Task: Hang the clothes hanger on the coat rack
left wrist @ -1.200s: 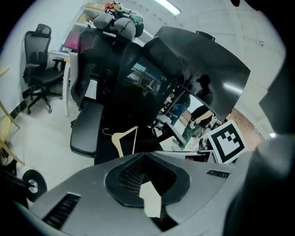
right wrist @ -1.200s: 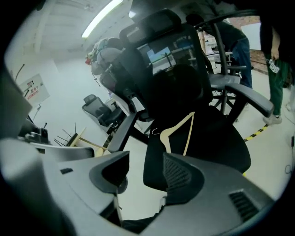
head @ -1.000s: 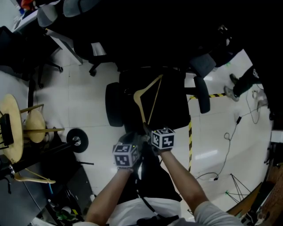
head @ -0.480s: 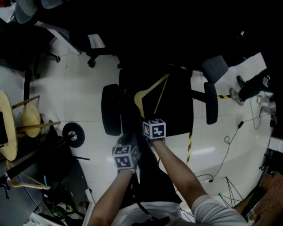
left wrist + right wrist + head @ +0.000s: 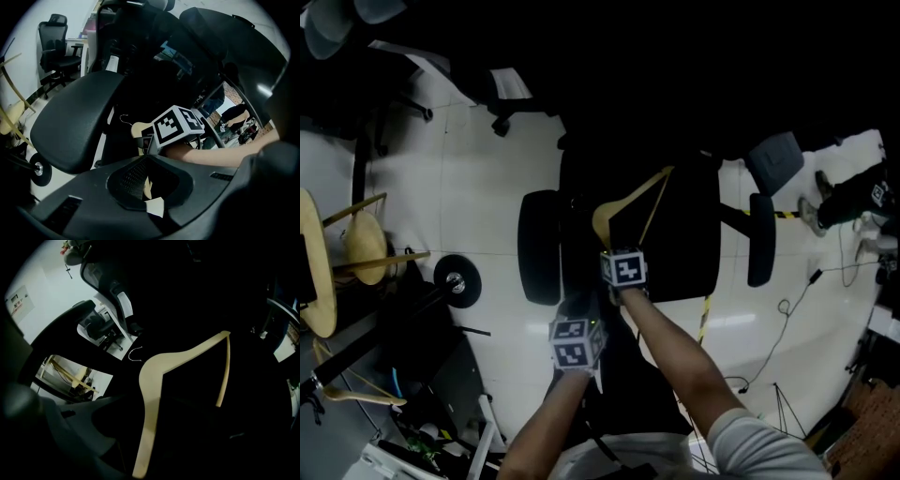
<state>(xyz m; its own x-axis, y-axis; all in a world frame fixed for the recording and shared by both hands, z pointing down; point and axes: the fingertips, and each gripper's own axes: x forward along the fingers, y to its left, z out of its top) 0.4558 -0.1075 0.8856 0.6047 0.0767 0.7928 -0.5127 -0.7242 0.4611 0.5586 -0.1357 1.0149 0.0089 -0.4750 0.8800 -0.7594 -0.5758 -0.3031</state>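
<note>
At the far left stands the rack [image 5: 366, 258] (pale wooden pegs seen from above, if I read them right). It is well apart from the chair [image 5: 684, 244], so the hanger has some way to travel. The left gripper [image 5: 579, 307] hangs short of the seat with its jaws together on nothing. I judge it is kept back so that the other hand can work. The hanger [image 5: 628, 194] lies flat on the seat with one arm pointing toward the person, which offers that arm as a handle. The right gripper [image 5: 617, 248] pitches down over that arm's end. Its jaws stand wide with the arm between them, and they have just been closing, though the pads do not yet press the wood. A second ago the two grippers were almost side by side, short of the hanger. Since then the right one has dropped and pushed ahead onto the hanger's near end. The left has sunk less and now trails behind it.
</note>
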